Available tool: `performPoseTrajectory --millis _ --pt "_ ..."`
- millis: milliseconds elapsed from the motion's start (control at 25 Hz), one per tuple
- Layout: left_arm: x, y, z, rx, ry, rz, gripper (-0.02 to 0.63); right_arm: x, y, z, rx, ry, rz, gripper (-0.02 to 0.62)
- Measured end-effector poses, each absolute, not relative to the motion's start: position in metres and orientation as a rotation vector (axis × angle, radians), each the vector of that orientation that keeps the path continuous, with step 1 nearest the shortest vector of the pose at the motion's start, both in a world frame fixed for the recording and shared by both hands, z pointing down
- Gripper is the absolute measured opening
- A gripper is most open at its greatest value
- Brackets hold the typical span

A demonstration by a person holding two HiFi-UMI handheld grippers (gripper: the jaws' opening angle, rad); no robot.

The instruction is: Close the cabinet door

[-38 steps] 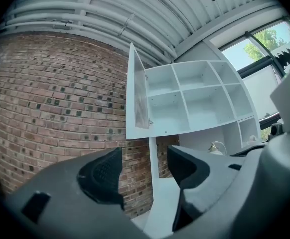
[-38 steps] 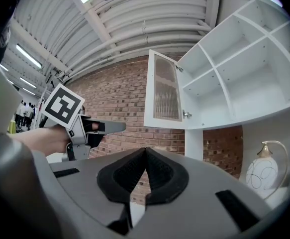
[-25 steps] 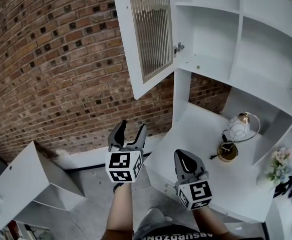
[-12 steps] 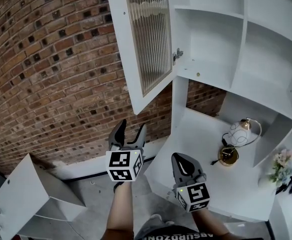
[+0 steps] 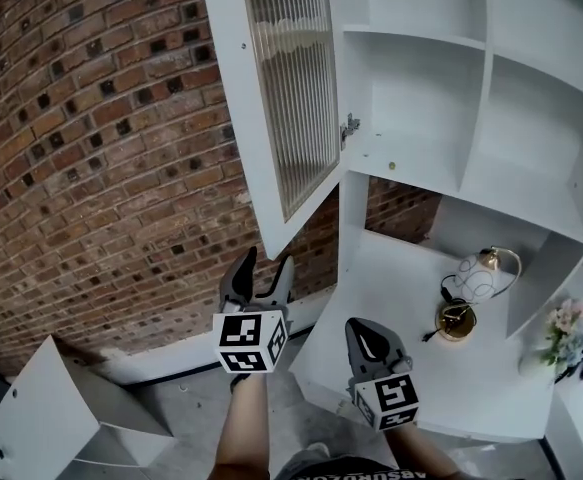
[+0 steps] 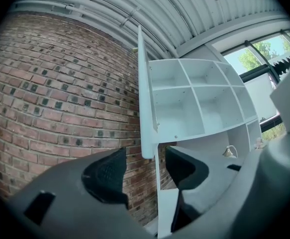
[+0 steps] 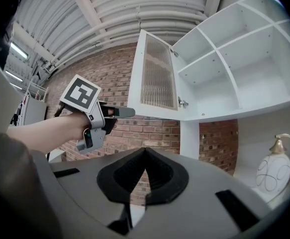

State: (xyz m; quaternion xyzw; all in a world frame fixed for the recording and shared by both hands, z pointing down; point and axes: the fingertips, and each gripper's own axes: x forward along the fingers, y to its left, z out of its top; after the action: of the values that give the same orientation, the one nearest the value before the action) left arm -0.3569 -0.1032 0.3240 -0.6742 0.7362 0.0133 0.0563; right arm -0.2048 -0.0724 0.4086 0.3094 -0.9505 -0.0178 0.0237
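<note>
The left gripper (image 5: 258, 265) lines up under the open cabinet door (image 5: 281, 98).
The door stands swung out toward the brick wall (image 5: 91, 148). Below its lower corner the left jaws are spread yet closing on nothing, probably aiming for its edge; the gap is hard to judge. Right of the door, the right gripper (image 5: 369, 334) idles pressed together, empty.

Bright, even daylight fills the room — strongest from the window (image 6: 258, 59) at the right. The white cabinet (image 5: 421, 88) glares softly, shadows are faint, and both gripper views bow heavily, going black at the corners.
</note>
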Motion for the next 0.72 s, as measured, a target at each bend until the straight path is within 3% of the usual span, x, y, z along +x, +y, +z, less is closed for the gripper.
performPoseTrajectory --millis 160,360,720 --pt "-0.359 -0.110 0.323 -2.068 2.202 0.039 0.228 -0.211 -0.077 0.410 0.981 -2.930 -0.058 -0.002" --pt "-0.359 -0.115 0.322 -2.092 2.155 0.055 0.136 -0.216 -0.080 0.412 1.015 -2.915 -0.063 -0.002" --pt "-0.355 -0.119 0.320 -2.133 2.093 0.058 0.091 -0.220 -0.089 0.422 1.070 -2.870 -0.034 -0.002"
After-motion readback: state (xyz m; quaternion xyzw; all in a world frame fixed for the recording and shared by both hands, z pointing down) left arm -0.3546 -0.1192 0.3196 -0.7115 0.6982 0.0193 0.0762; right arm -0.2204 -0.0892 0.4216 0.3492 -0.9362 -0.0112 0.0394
